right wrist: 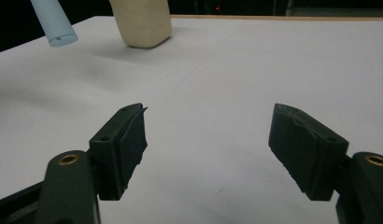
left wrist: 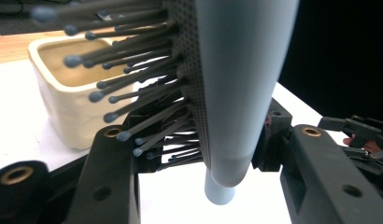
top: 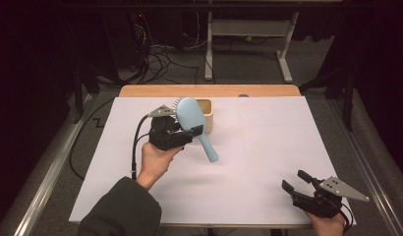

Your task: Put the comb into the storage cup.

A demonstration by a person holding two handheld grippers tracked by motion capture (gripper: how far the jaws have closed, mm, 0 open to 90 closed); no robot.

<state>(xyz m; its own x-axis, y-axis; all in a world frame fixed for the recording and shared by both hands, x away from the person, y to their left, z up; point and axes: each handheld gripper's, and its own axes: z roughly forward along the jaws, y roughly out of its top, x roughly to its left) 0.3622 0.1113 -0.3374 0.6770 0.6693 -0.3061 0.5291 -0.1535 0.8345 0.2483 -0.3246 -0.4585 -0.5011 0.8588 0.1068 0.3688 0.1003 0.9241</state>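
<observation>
While held above the white paper-covered table (top: 268,162):
brush: pale-blue smooth plastic oval hairbrush (top: 192,118), dark ball-tipped bristles, round handle, just in front of cream square ceramic cup (top: 208,114)
left gripper (top: 188,133): pinching brush neck
right gripper (top: 298,180): jaws spread, nothing between
writing: none legible

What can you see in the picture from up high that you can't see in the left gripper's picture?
High view alone: the whole white table sheet, the person's green sleeve, and the right gripper with open jaws, holding nothing. Left gripper view alone: the hairbrush's dark bristles close up, with little round tips. Both: the blue hairbrush clamped in the left gripper, and the cream pot behind it.
</observation>
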